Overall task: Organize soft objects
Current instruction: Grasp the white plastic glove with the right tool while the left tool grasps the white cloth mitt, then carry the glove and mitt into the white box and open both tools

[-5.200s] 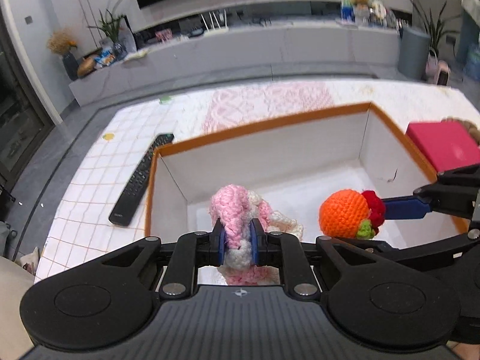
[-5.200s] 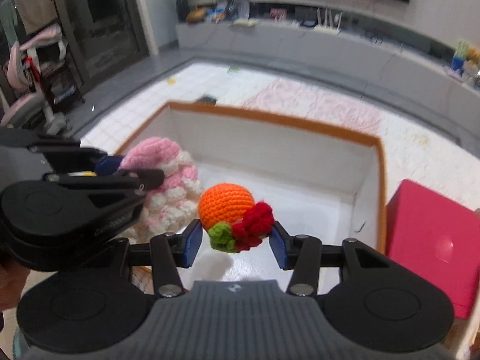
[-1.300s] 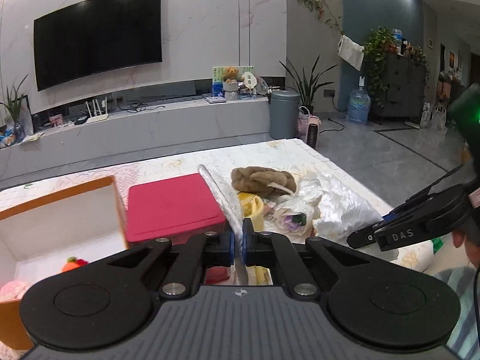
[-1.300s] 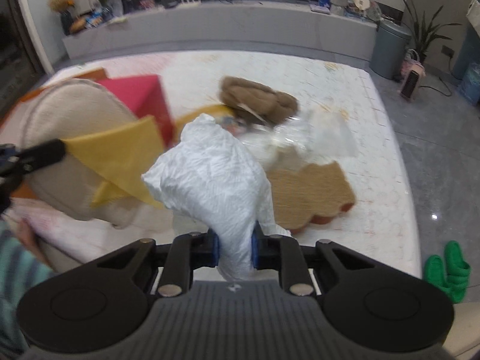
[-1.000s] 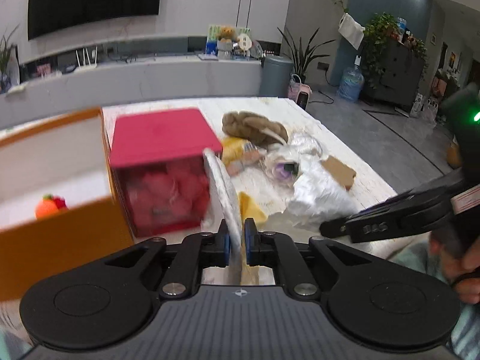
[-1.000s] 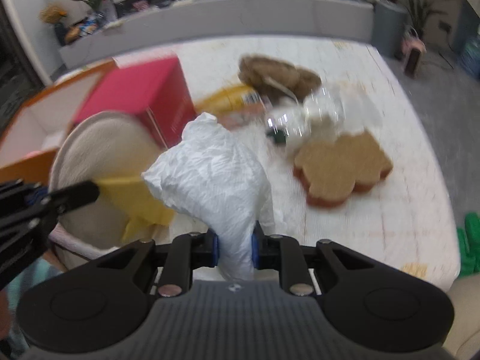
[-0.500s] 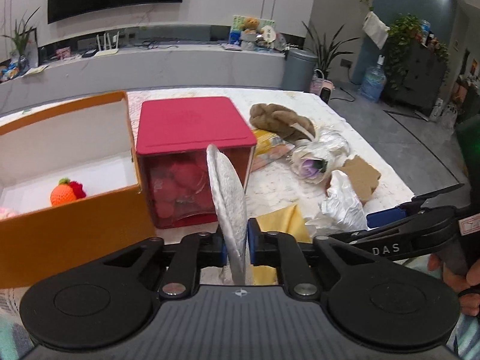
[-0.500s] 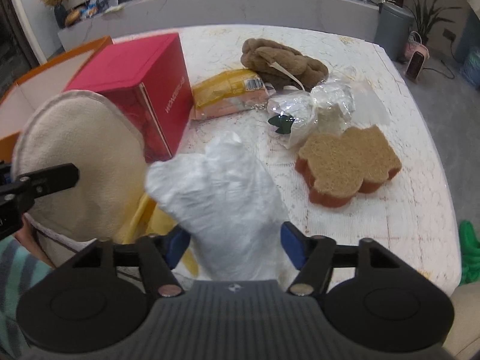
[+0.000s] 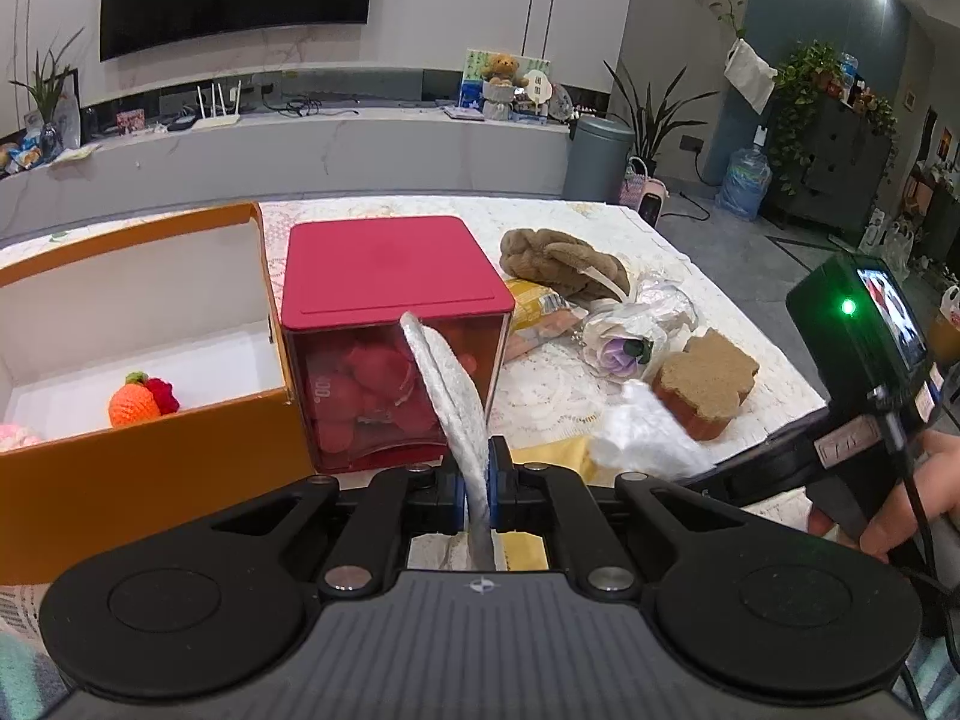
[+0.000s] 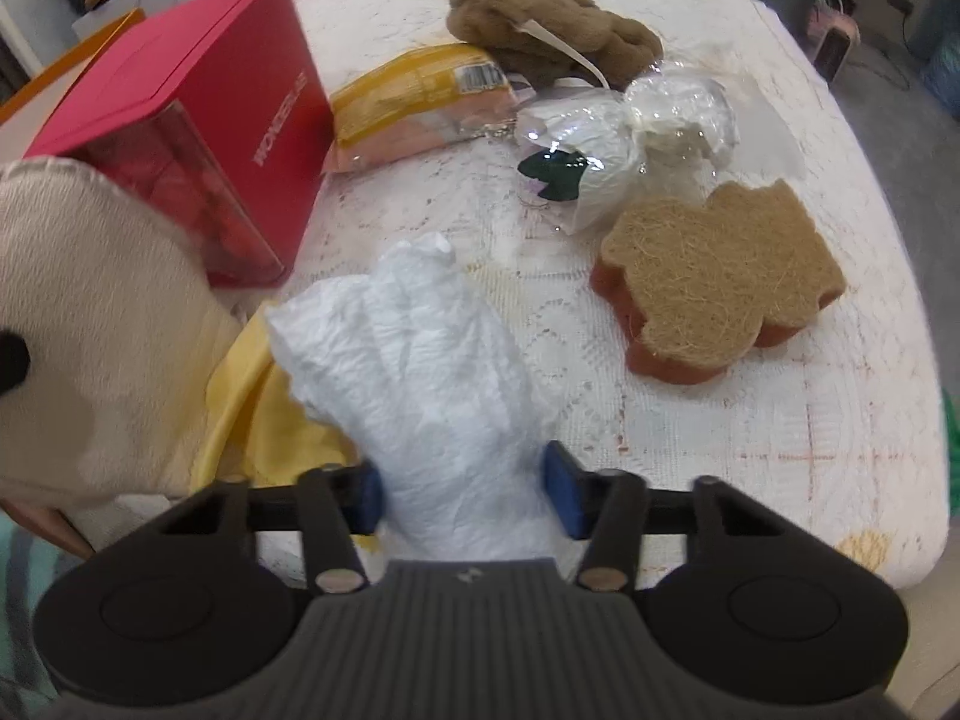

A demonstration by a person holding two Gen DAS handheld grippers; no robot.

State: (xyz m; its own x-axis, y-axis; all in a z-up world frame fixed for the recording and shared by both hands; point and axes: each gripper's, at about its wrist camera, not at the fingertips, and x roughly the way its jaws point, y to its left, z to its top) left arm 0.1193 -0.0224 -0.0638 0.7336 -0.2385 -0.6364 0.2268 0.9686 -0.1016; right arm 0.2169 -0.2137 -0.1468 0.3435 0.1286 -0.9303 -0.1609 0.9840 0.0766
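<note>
My left gripper (image 9: 477, 485) is shut on a round cream pad (image 9: 447, 390), held edge-on in front of the red box (image 9: 390, 282); the pad's flat face shows in the right wrist view (image 10: 90, 312). My right gripper (image 10: 463, 495) is open, its jaws standing apart on either side of a crumpled white bag (image 10: 420, 372), also seen in the left wrist view (image 9: 645, 432). An orange box (image 9: 150, 462) at the left holds a crocheted orange fruit (image 9: 141, 399) and a pink knit toy (image 9: 15, 437).
On the lace-covered table (image 10: 780, 450) lie a brown flower-shaped sponge (image 10: 720, 276), a wrapped flower bundle (image 10: 606, 144), a yellow snack packet (image 10: 414, 102), a brown plush (image 10: 540, 18) and a yellow cloth (image 10: 252, 408). The table's edge is at the right.
My right gripper has opened around the white bag it was clamping. The left gripper keeps the cream pad and has drawn back to face the red and orange boxes.
</note>
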